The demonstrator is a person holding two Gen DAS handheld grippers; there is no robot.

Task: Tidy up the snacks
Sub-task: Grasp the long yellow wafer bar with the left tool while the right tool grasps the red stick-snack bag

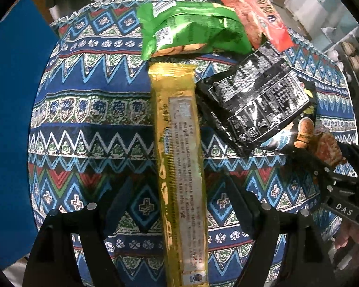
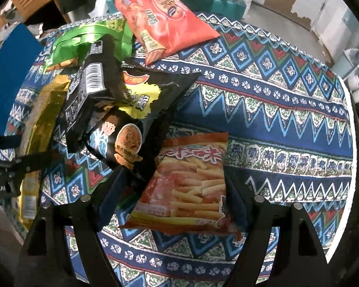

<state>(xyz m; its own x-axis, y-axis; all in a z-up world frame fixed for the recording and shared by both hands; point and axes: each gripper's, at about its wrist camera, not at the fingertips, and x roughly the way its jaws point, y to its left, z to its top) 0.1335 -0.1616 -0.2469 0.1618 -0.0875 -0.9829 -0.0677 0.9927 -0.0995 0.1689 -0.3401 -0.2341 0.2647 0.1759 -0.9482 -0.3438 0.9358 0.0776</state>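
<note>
Fingers of the left gripper (image 1: 179, 205) spread wide, straddling the long gold biscuit pack (image 1: 179, 162) flat on the patterned tablecloth (image 1: 83, 100). Green snack bag (image 1: 191, 33) just past its far end, black snack bags (image 1: 260, 100) off to the right. Right gripper (image 2: 172, 201) spread too, around the orange fries bag (image 2: 191, 186), red snack bag (image 2: 162, 16) well beyond
</note>
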